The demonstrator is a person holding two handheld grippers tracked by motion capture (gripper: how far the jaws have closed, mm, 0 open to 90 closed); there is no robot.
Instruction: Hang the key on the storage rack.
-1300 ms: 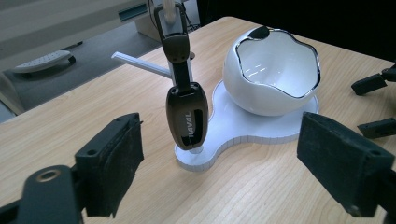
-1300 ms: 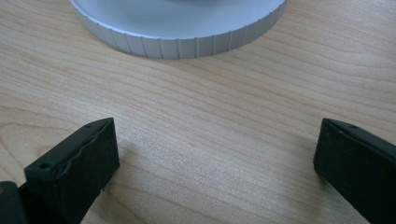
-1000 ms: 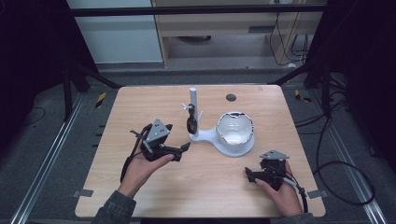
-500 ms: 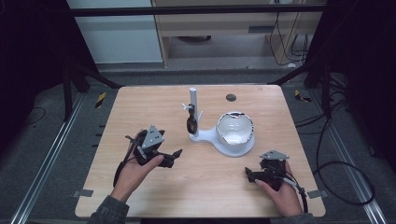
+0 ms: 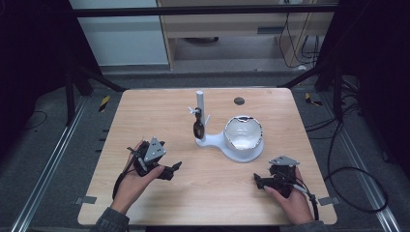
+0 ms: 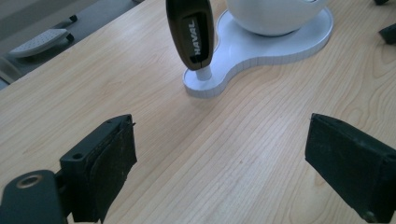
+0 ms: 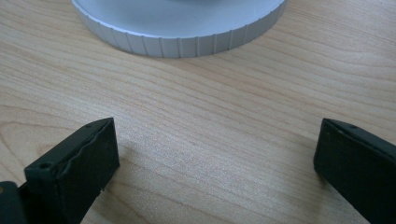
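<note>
A: At table centre: key fob (image 5: 198,128) hanging off a peg on the white stand (image 5: 212,143), just beside the post, low end close above the base. Bowl (image 5: 244,133) on the same stand, to the right.
B: Grippers?
A: Left gripper (image 5: 172,170) jaws wide apart, nothing between, low over the table (image 5: 145,111), aimed at the fob, near but not touching. Right gripper (image 5: 257,180) also spread, empty, facing the base rim below the bowl.
B: Risks?
A: 2, judging from here. Free-hanging fob: 1 jaw touching first likely swings it out of the gap. Light-looking stand: a sideways push or a pull against the peg could drag or tip it, bowl included. Right gripper well placed to brace the base.
B: Fob orientation?
A: Long axis near vertical, slight tilt. Top end at the peg, bottom end pointing down at the base. Lettered face turned toward the left gripper, lettering running along the long axis.
</note>
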